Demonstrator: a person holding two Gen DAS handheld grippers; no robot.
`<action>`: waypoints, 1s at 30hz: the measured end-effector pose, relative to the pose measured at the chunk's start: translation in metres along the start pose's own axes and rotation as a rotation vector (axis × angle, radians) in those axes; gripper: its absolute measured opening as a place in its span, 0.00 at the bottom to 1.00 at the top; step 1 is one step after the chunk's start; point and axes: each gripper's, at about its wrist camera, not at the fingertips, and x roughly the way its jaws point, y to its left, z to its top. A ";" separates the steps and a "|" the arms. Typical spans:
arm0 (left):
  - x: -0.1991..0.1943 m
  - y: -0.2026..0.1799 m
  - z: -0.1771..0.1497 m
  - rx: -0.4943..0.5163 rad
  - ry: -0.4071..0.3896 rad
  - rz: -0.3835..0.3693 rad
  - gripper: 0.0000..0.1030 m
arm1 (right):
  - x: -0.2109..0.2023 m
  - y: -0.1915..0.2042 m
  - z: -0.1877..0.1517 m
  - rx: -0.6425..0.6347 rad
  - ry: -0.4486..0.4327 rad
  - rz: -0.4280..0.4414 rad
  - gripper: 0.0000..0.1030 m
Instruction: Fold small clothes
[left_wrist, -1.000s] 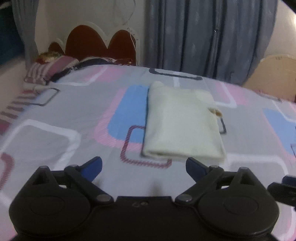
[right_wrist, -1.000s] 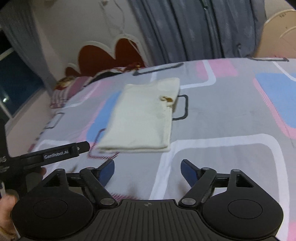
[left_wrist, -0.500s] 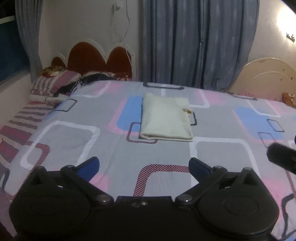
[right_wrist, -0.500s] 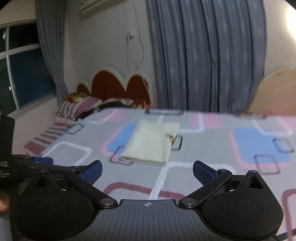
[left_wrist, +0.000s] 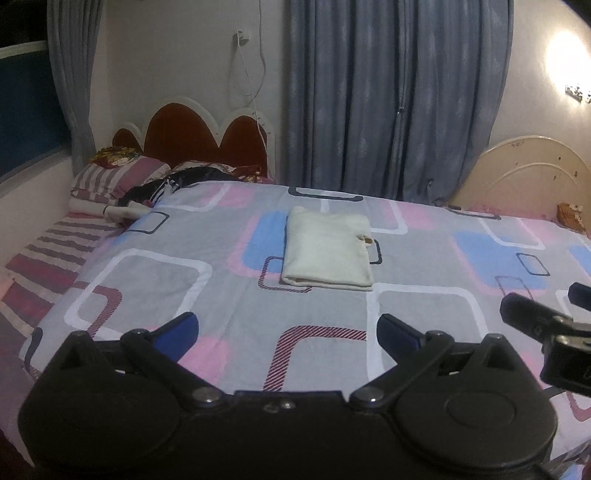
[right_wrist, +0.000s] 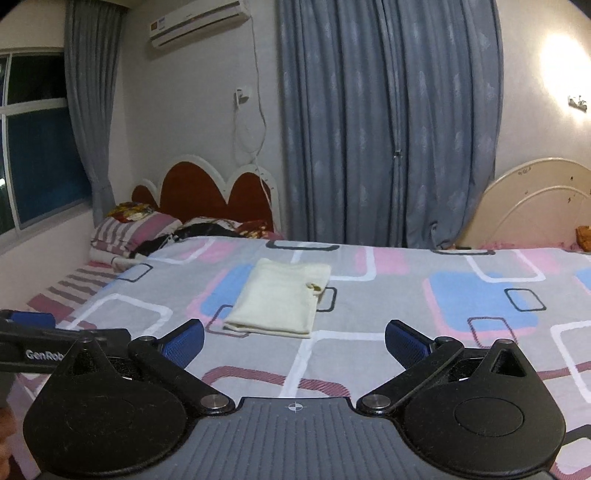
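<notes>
Both grippers spread wide, gripping nothing, held above the bedspread (left_wrist: 229, 317).

From my left gripper (left_wrist: 287, 332) the folded cream garment (left_wrist: 327, 251) lies flat at 12 o'clock, well apart; from my right gripper (right_wrist: 294, 339) I see it at 11 o'clock.

Dim indoor light, bluish cast. Glaring wall lamp (left_wrist: 565, 55) upper right, blown out with halo in both views. Dark window (right_wrist: 40, 162) at left, night outside. Soft overall, noisy, compression smear on bedsheet (left_wrist: 314, 332). Strong fisheye bending at edges, black corner vignette. Faint shadows under folded cloth (right_wrist: 280, 299).
</notes>
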 end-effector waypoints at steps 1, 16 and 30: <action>-0.001 -0.002 0.000 0.001 -0.002 -0.003 1.00 | -0.002 -0.002 -0.001 0.003 -0.002 0.001 1.00; -0.008 -0.018 -0.003 0.033 -0.019 -0.009 1.00 | -0.010 -0.022 -0.005 0.032 -0.014 0.002 1.00; -0.008 -0.022 -0.003 0.032 -0.020 -0.003 1.00 | -0.011 -0.023 -0.008 0.032 -0.006 0.009 1.00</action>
